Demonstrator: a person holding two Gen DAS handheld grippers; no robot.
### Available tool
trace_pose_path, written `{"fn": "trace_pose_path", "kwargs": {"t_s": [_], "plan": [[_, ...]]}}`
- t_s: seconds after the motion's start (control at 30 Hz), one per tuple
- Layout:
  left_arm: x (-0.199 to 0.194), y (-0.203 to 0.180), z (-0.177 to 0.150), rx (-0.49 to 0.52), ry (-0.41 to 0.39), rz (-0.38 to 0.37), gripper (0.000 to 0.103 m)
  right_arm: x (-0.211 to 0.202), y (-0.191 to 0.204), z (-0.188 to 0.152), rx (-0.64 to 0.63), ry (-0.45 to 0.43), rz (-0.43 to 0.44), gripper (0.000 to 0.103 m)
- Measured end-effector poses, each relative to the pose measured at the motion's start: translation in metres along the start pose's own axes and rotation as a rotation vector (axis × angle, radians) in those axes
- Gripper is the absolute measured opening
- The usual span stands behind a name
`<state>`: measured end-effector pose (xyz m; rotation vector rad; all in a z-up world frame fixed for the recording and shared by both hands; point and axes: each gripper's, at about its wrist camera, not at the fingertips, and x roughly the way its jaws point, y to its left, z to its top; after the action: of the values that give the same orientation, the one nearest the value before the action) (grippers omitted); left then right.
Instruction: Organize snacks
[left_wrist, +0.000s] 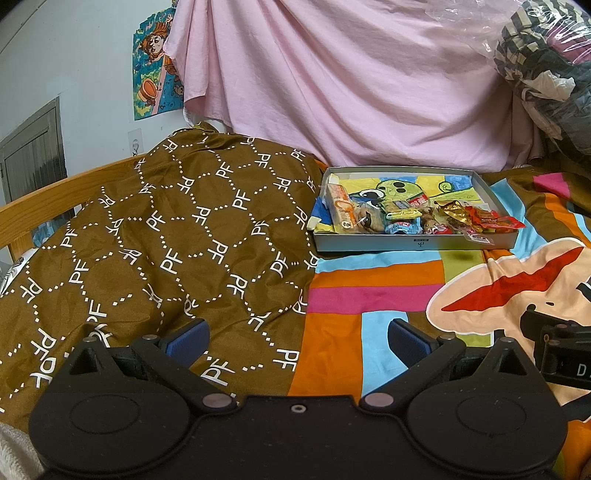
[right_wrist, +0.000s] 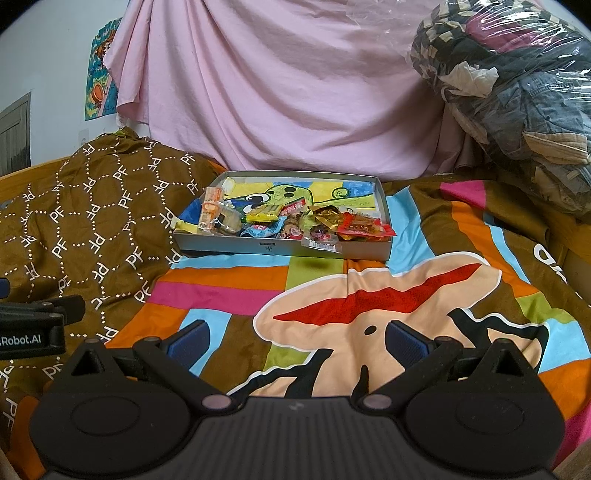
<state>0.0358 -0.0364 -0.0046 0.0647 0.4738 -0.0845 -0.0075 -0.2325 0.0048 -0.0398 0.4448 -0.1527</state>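
A shallow grey box (left_wrist: 413, 243) (right_wrist: 236, 243) with a cartoon drawing on its floor sits on the bed. Along its near side lie several wrapped snacks: an orange packet (left_wrist: 341, 212) (right_wrist: 208, 212) at the left, blue wrappers (right_wrist: 260, 229) in the middle, a gold wrapper (left_wrist: 456, 210) and red packets (left_wrist: 495, 221) (right_wrist: 364, 225) at the right. One clear packet (right_wrist: 320, 242) hangs over the near wall. My left gripper (left_wrist: 297, 341) is open and empty, low over the bedding, well short of the box. My right gripper (right_wrist: 295, 341) is open and empty, also well short of it.
A brown quilt with white letters (left_wrist: 166, 240) is heaped left of the box. A striped cartoon bedspread (right_wrist: 351, 306) covers the bed. A pink sheet (right_wrist: 277, 92) hangs behind. A plastic-wrapped clothes bundle (right_wrist: 517, 92) sits at the back right. A wooden bed rail (left_wrist: 55, 192) runs at the left.
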Motion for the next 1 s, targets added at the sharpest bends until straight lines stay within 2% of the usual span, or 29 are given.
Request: {"fn": "trace_pose_path", "kwargs": {"t_s": [0.63, 1.0], "plan": [[-0.0058, -0.0007, 0.0017, 0.006, 0.0, -0.008, 0.102, -0.0002, 0.0003, -0.0003, -0.001, 0.002, -0.001, 0.103], [-0.0031, -0.0003, 0.0013, 0.01, 0.034, -0.009, 0.102, -0.0001, -0.0021, -0.0019, 0.006, 0.006, -0.008, 0.103]]}}
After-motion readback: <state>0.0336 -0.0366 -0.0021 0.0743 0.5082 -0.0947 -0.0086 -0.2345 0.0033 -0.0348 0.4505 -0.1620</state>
